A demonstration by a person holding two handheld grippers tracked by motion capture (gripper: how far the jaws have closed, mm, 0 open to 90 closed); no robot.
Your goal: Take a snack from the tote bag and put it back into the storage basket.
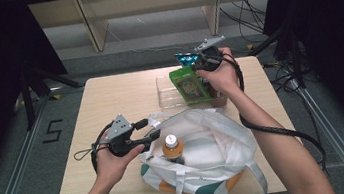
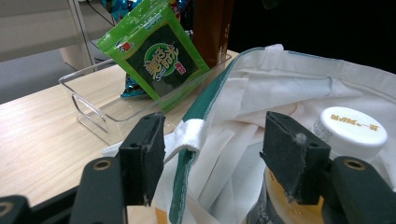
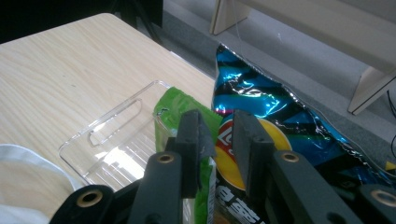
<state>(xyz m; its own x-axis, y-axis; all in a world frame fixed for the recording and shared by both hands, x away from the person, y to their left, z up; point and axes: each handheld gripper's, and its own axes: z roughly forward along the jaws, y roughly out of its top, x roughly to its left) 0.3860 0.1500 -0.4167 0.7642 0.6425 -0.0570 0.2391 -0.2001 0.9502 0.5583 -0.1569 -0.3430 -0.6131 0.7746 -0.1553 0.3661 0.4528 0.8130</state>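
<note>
A white tote bag [image 1: 211, 142] [image 2: 280, 79] with green and orange trim lies open at the table's front. A bottle [image 1: 172, 145] with a white cap [image 2: 350, 126] stands in it. My left gripper [image 1: 151, 129] [image 2: 215, 126] is open at the bag's left rim; the rim and its white loop run between the jaws, untouched. At the back, a clear tray [image 1: 164, 84] [image 2: 84, 88] [image 3: 112, 140] holds a green snack packet [image 1: 189, 85] [image 2: 156, 56] [image 3: 175, 105] and a blue chip bag [image 1: 182, 58] [image 3: 261, 93]. My right gripper [image 1: 194, 59] [image 3: 218, 119] hovers over them, its jaws slightly apart and pressing nothing.
A brown pack [image 2: 212, 28] stands upright in the tray behind the green packet. Bare wooden tabletop [image 1: 110, 100] stretches left of the tray. Beyond the table's far edge are pale shelf legs [image 1: 93, 31] and loose floor cables [image 1: 250, 16].
</note>
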